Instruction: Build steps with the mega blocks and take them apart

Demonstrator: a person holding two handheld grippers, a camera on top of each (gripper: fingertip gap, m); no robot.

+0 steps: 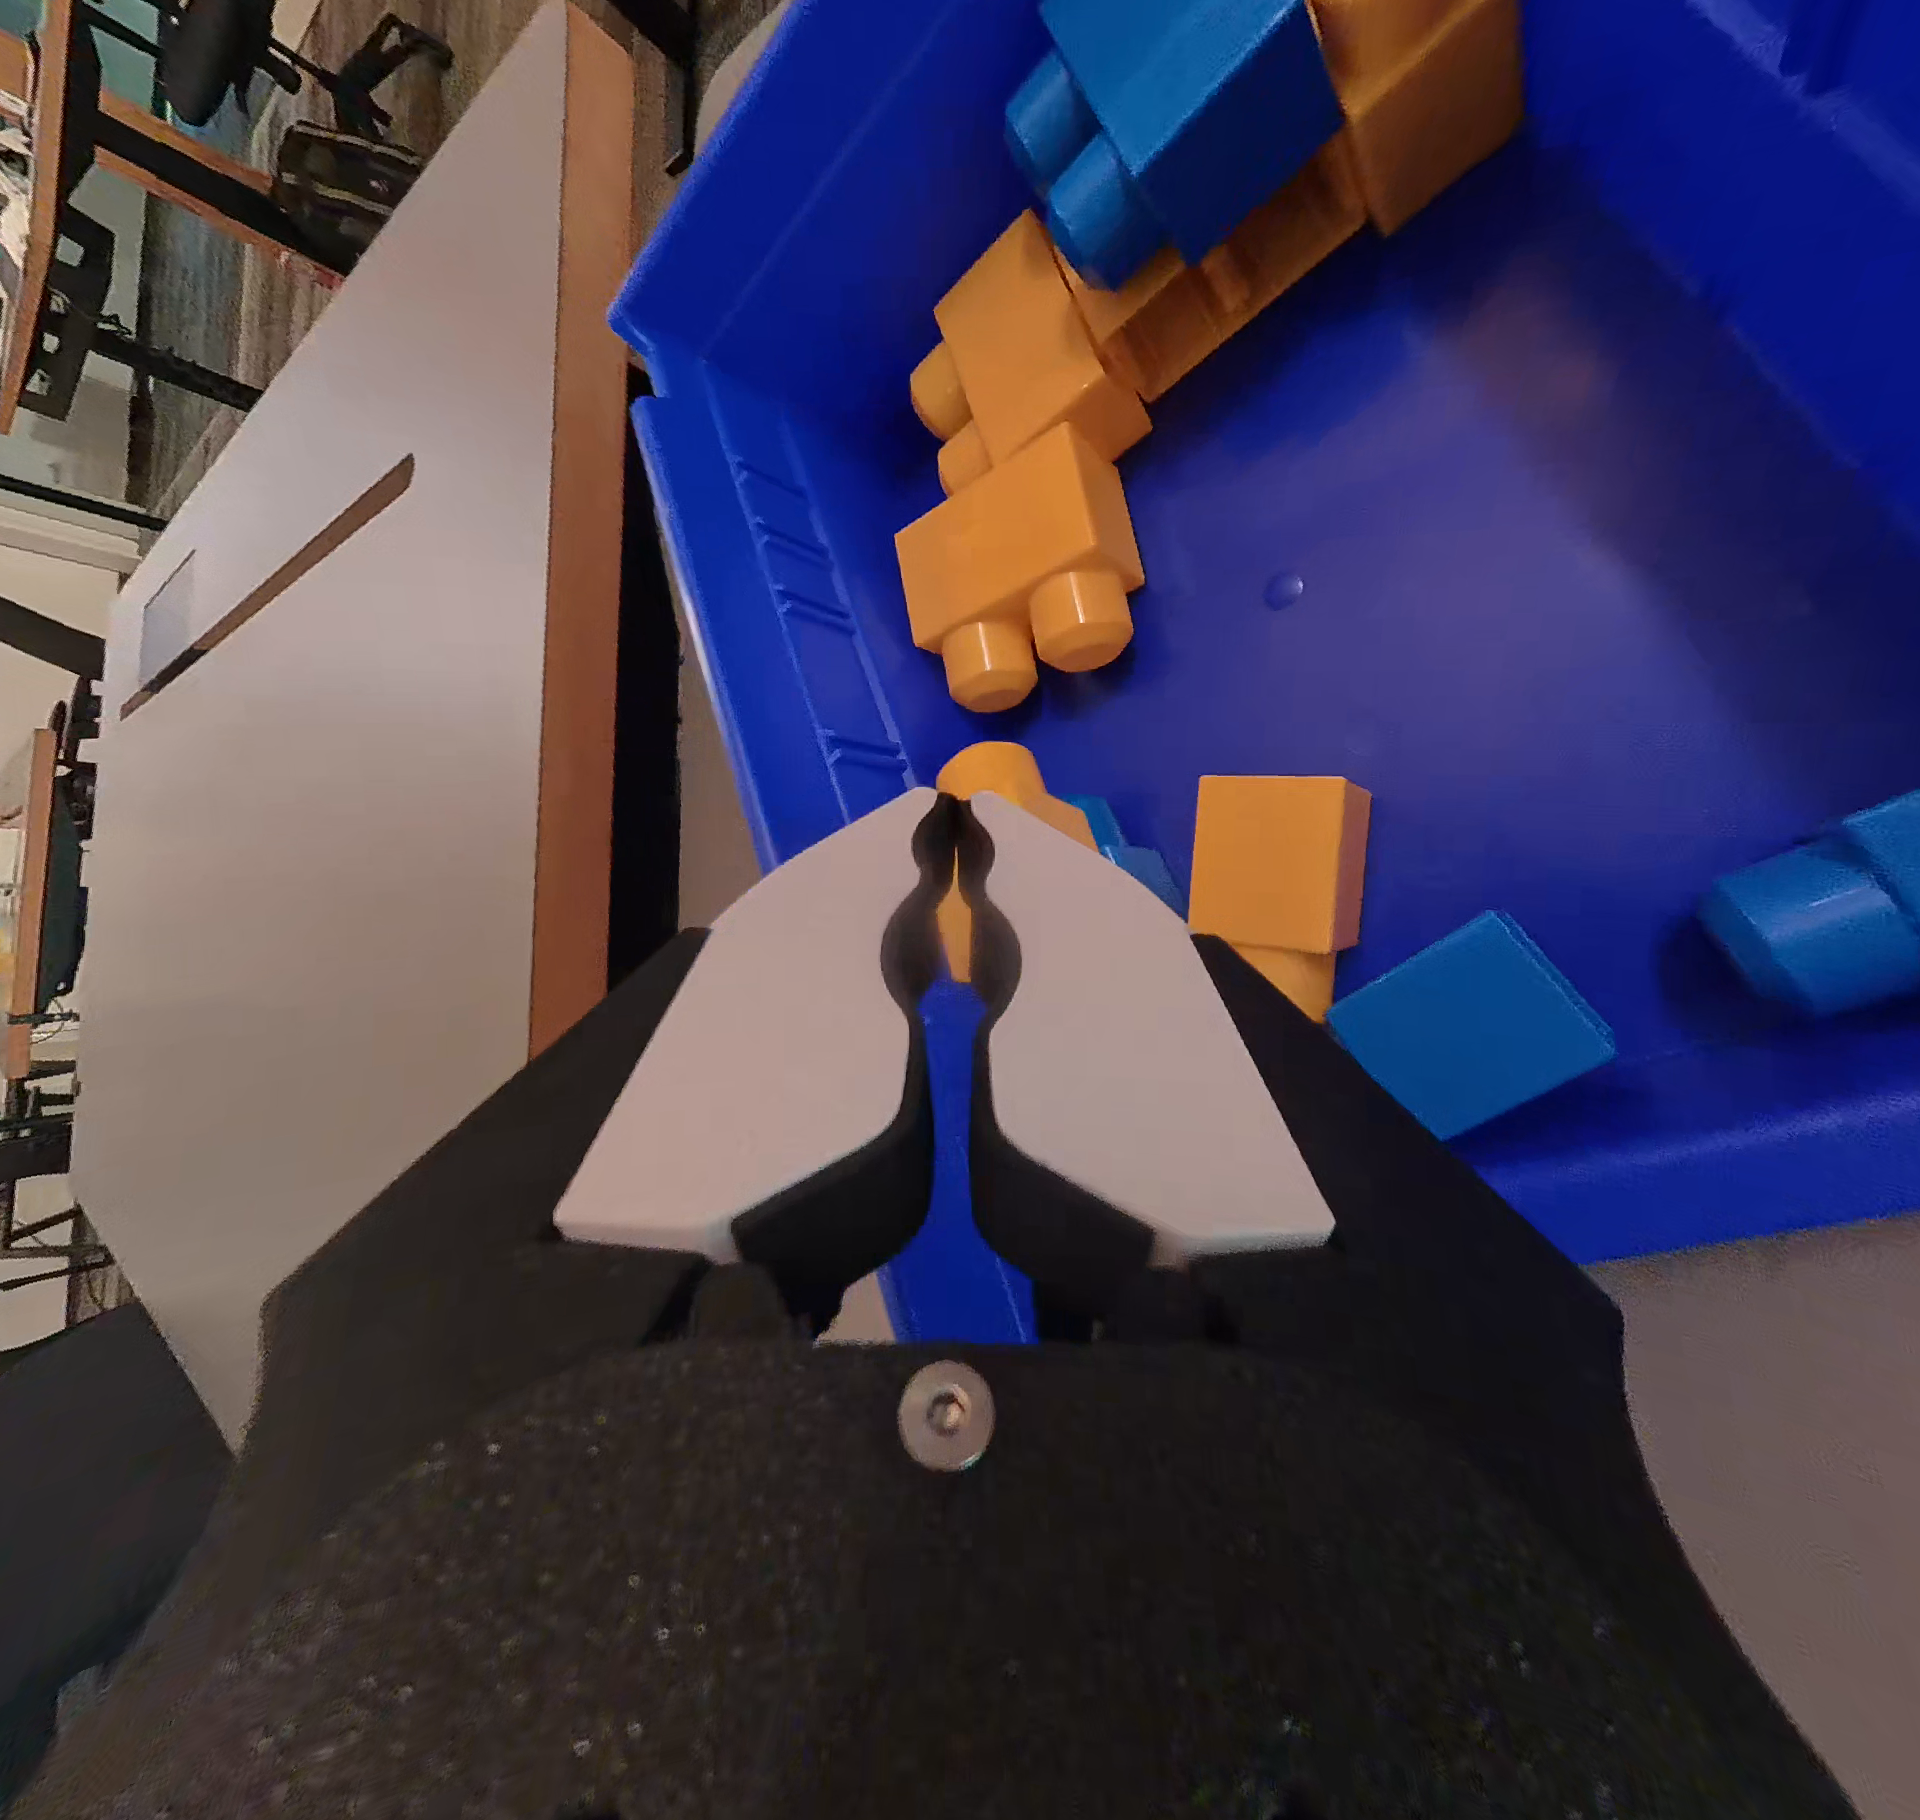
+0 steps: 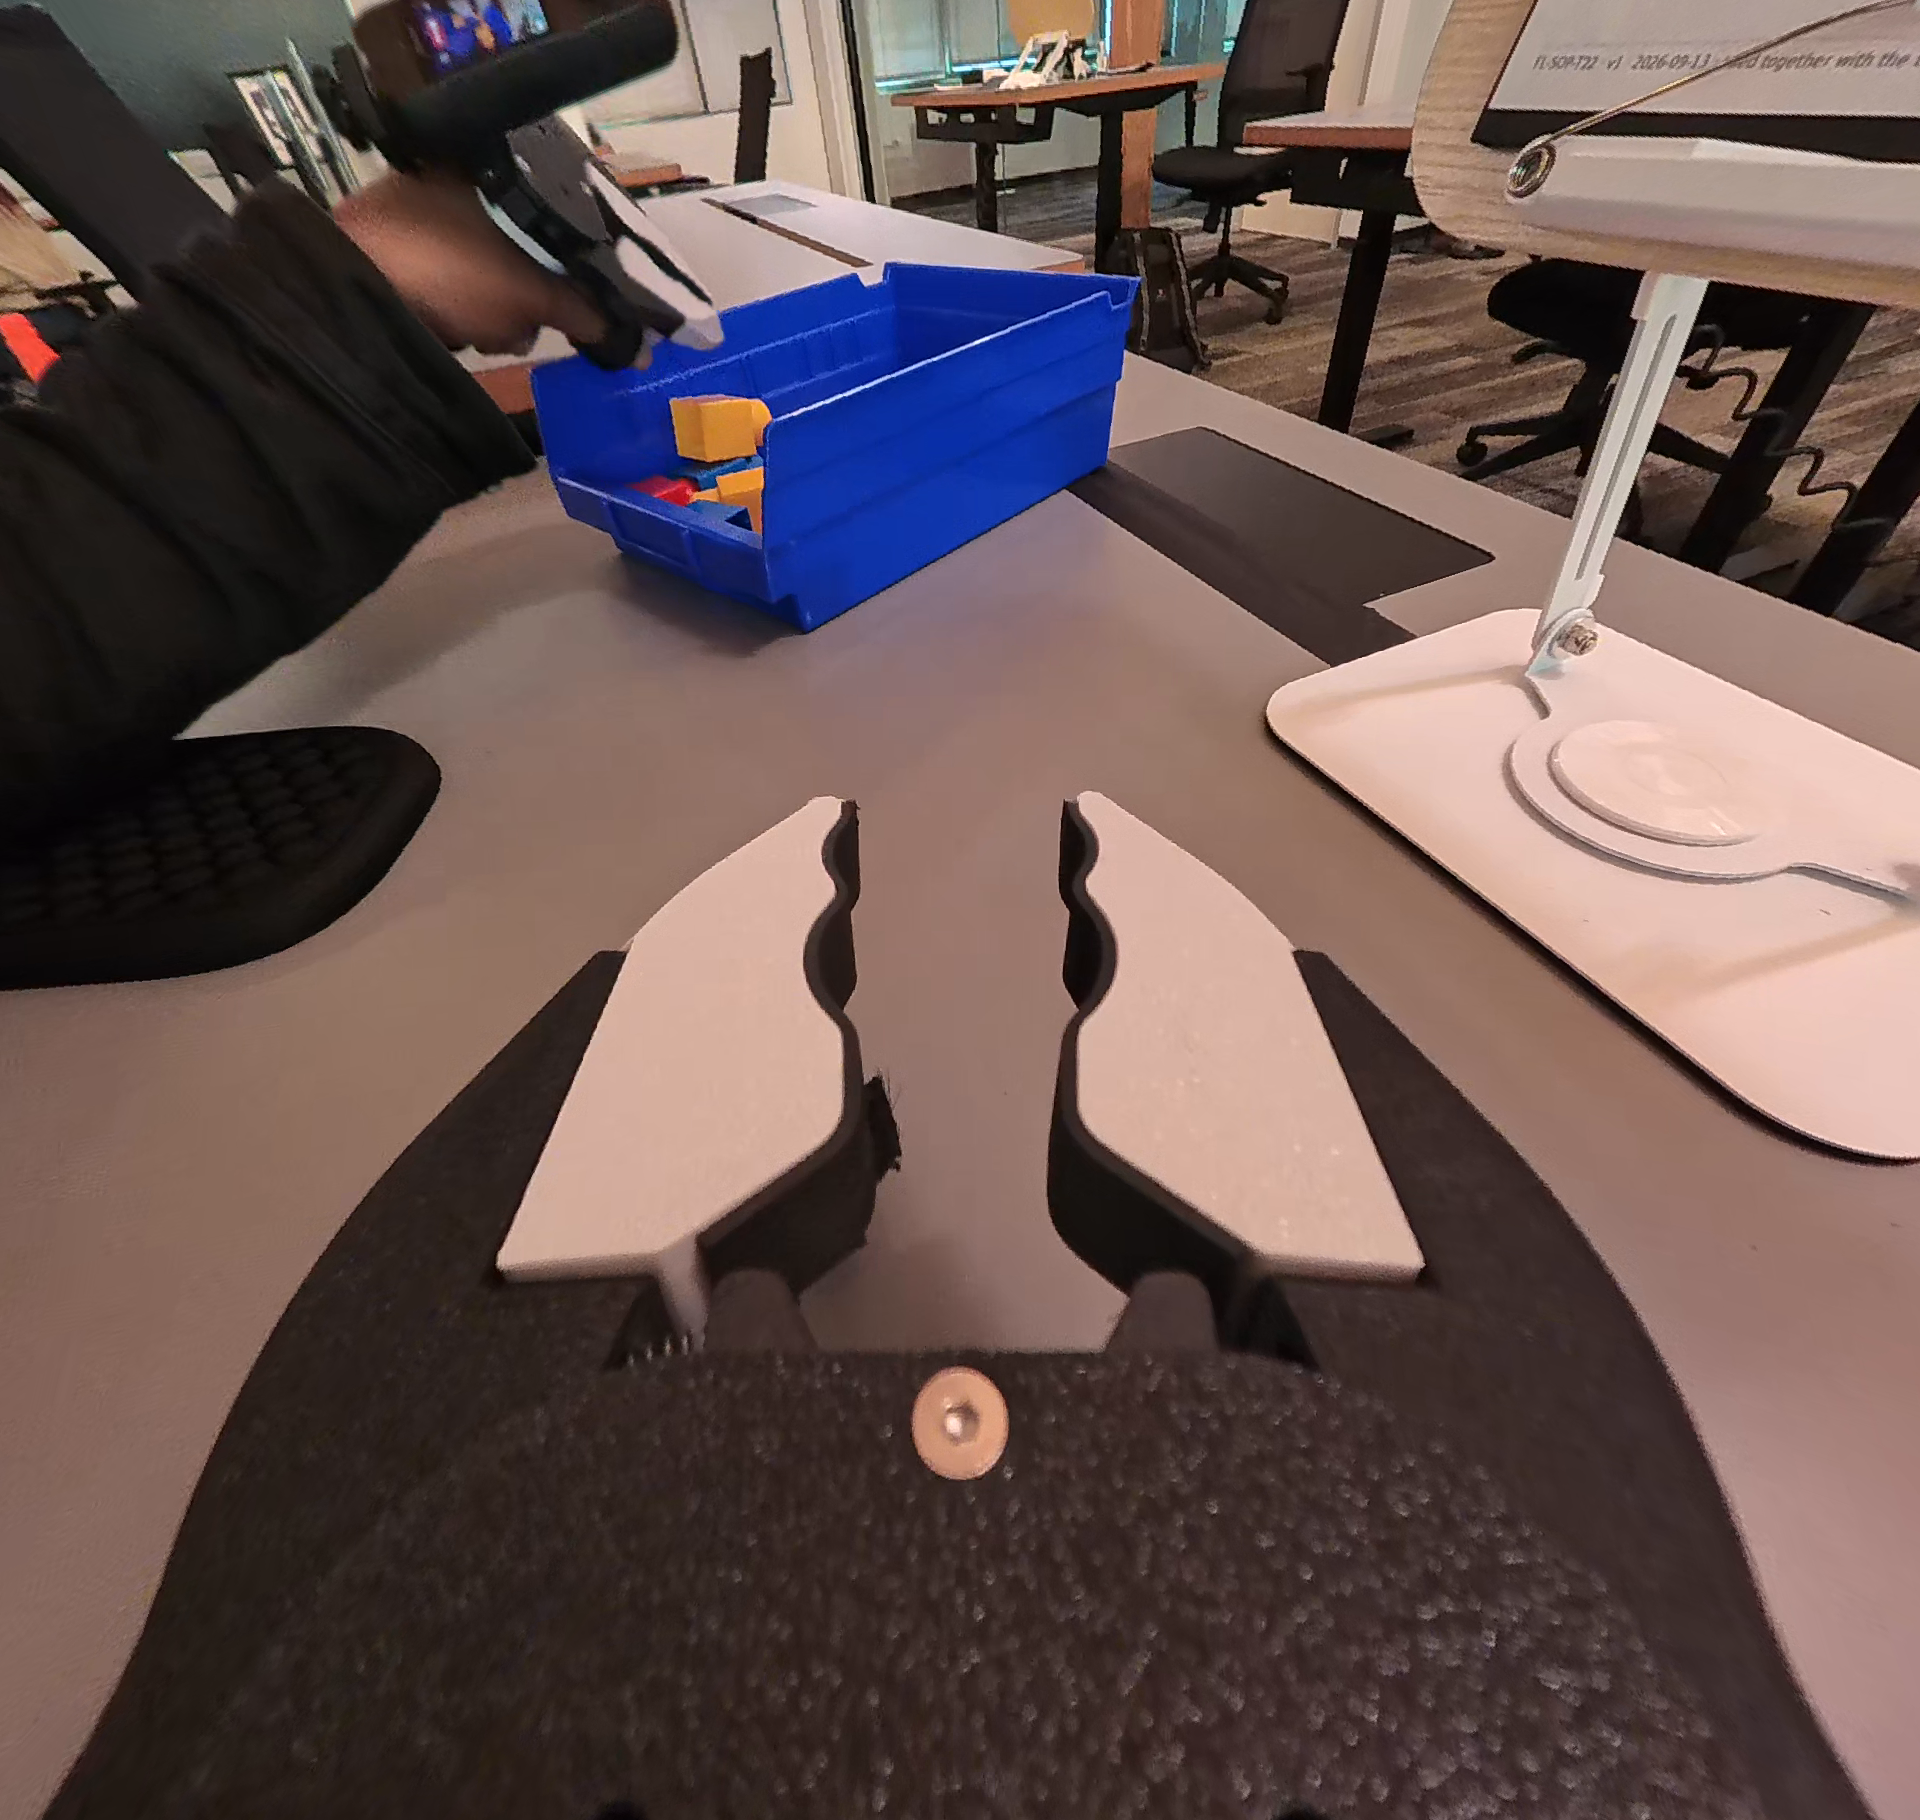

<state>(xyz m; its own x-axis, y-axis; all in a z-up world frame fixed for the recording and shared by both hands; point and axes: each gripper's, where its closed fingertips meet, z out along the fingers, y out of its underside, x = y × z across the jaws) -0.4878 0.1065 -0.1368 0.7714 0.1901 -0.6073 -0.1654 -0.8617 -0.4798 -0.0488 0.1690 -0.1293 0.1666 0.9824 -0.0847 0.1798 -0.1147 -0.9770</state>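
Observation:
My left gripper (image 1: pixel 954 814) is shut, its fingertips meeting, and it hovers over the near left corner of the blue bin (image 1: pixel 1455 627). An orange block's stud (image 1: pixel 997 771) lies in the bin just beyond the tips, not between the pads. An orange two-stud block (image 1: pixel 1023 544), a blue block (image 1: pixel 1174 77) on orange ones, and further blue (image 1: pixel 1470 1022) and orange (image 1: pixel 1273 856) blocks lie in the bin. The right wrist view shows the left gripper (image 2: pixel 696 321) above the bin's (image 2: pixel 935 440) rim, nothing showing between its tips. My right gripper (image 2: pixel 958 814) is open and empty over the grey table (image 2: pixel 935 710).
A white stand base (image 2: pixel 1610 835) with a tilted board sits to the right on the table. A black mesh pad (image 2: pixel 208 835) lies at the left edge. A dark strip (image 2: pixel 1278 513) runs behind the bin. A person's dark sleeve (image 2: pixel 208 440) reaches in from the left. Tip to tip, the grippers are about 45 centimeters apart.

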